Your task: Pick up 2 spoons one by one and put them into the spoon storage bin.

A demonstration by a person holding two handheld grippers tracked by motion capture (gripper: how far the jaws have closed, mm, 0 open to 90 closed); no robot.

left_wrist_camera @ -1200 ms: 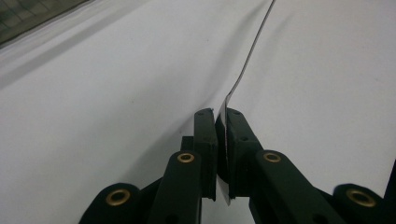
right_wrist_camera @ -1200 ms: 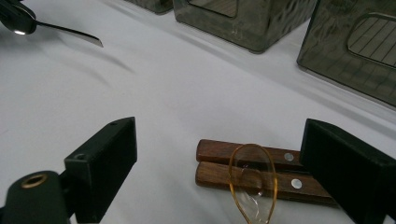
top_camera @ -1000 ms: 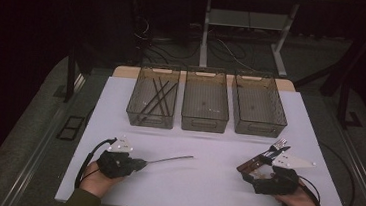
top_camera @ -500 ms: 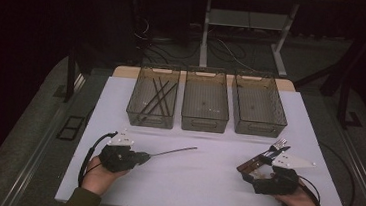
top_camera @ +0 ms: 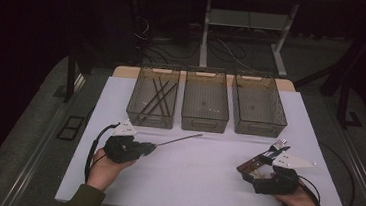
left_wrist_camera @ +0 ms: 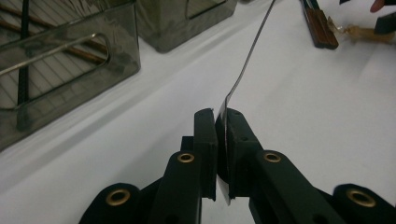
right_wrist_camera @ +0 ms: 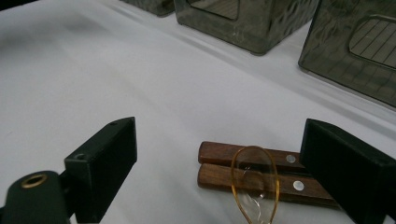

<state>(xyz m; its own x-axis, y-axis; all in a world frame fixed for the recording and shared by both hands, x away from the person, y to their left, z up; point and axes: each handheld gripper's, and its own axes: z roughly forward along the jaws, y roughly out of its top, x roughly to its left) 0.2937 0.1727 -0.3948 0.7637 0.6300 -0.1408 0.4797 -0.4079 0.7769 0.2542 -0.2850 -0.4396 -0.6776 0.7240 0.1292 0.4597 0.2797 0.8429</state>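
Note:
My left gripper is shut on a thin flat metal utensil, held edge-on between the pads. Its long end slants up off the white table toward the bins. My right gripper stands open low over the table at the right. Between its wide jaws lie two wooden utensil handles with a clear amber plastic spoon resting across them. Metal fork tines stick out beyond the gripper.
Three smoky plastic bins stand in a row at the back: the left bin holds several dark sticks, then come the middle bin and the right bin. Dark floor, cables and table legs lie beyond.
My left gripper has risen and shifted toward the bins with the metal utensil, whose far tip now points higher. The right gripper has stayed put.

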